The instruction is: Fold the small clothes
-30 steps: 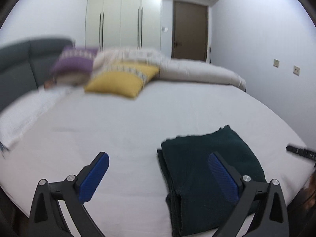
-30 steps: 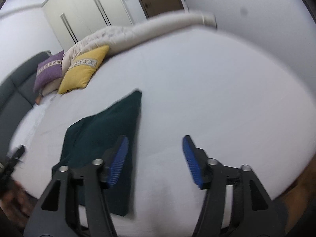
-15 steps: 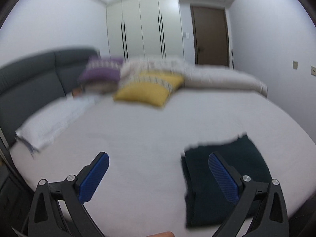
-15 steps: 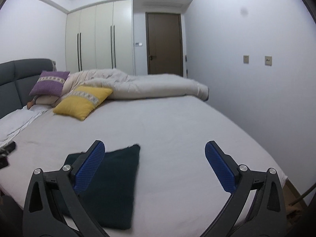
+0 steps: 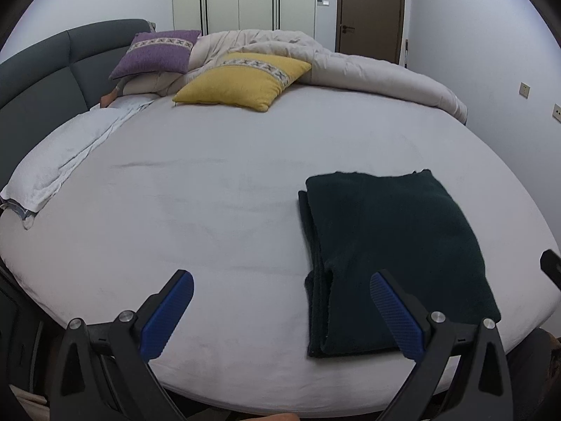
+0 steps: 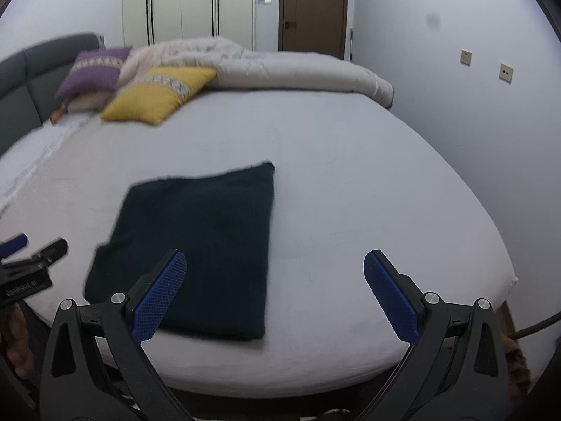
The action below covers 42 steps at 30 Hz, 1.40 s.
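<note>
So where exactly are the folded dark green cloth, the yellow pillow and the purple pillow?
folded dark green cloth (image 5: 392,245), left wrist view, middle of its top layer.
yellow pillow (image 5: 242,84), left wrist view, plain yellow face below the patterned band.
purple pillow (image 5: 154,58), left wrist view, centre of its front.

Right wrist view motion-blurred: purple pillow (image 6: 93,72), yellow pillow (image 6: 157,96) soft. Left gripper (image 6: 24,266) cut off at left edge.
</note>
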{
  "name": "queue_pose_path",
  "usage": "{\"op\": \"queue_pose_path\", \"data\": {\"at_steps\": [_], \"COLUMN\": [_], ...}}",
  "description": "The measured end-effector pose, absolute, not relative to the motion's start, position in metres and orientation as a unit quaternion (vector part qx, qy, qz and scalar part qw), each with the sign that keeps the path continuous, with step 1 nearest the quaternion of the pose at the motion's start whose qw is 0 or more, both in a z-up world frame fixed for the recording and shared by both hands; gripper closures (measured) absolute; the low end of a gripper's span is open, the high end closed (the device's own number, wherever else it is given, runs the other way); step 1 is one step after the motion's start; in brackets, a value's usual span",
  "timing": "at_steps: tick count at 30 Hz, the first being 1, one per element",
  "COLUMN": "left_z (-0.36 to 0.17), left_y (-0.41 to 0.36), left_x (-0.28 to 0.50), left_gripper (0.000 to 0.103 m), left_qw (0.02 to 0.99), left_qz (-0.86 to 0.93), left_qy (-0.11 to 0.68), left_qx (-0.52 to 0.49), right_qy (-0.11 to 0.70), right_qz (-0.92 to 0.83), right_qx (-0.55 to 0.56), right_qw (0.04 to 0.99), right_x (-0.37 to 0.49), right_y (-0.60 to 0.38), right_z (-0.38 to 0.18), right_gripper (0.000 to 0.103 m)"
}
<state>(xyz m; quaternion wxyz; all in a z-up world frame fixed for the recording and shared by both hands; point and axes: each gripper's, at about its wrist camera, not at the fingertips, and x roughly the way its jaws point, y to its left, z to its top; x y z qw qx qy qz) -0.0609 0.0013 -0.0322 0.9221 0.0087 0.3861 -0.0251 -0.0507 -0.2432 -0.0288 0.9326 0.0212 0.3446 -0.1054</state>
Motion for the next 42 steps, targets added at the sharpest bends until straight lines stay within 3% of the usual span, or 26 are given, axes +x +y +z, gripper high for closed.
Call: {"op": "queue_pose_path", "data": {"at_steps": [12,42], "left_z": [-0.048,-0.053], "left_y": [0.011,0.012], "left_x": [-0.054,-0.051], "left_gripper": [0.0,0.0], "left_qw": [0.915,0.913], "left_qz": [-0.024,-0.03], "left_qy": [0.402,0.407], "left_qx": [0.001,0.005], "right_qy": [0.379,0.395], "right_qz": [-0.107,-0.103], "right_qx": [0.047,0.039], "right_qw": [0.918,0.912], "right_x": [-0.028,-0.027], "right_y": [-0.248,-0.245], "right_z": [-0.065,-0.066], "right_gripper": [0.0,0.0]}}
